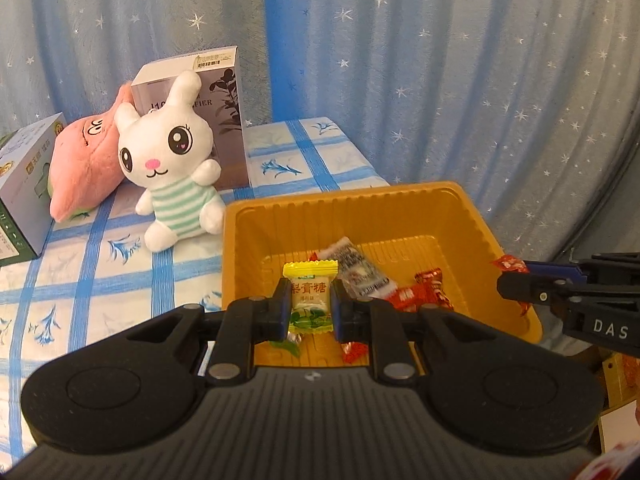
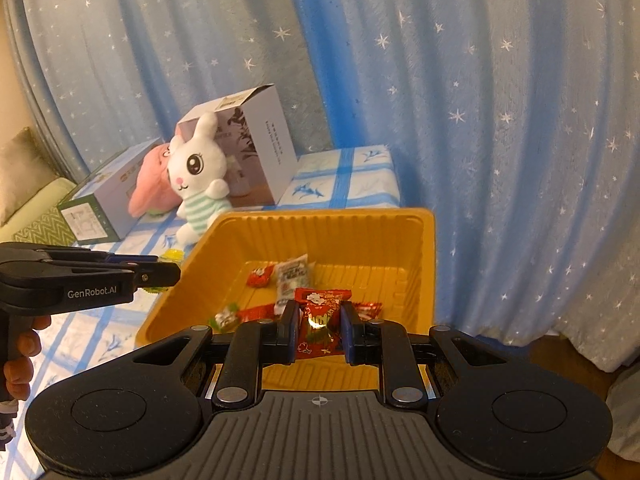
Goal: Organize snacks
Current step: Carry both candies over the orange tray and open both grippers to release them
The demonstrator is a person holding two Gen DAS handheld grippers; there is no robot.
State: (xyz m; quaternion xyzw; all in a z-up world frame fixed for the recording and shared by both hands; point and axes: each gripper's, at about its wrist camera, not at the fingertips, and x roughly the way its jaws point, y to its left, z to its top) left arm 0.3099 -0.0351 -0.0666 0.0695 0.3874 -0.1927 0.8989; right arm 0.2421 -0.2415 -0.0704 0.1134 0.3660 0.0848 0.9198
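Risk sits left first: the left gripper (image 1: pixel 310 304), clenched on a yellow-and-green wrapped candy (image 1: pixel 310 300), hangs over the orange tray's (image 1: pixel 400 208) near wall, so an early release could drop it outside. Rightward, the right gripper (image 2: pixel 320 330) pinches a glossy red candy packet (image 2: pixel 320 324), slippery foil, above the tray.

Home bedroom, starry blue curtains (image 1: pixel 440 80), plush rabbit (image 1: pixel 172 168), checked bedsheet (image 1: pixel 80 280)
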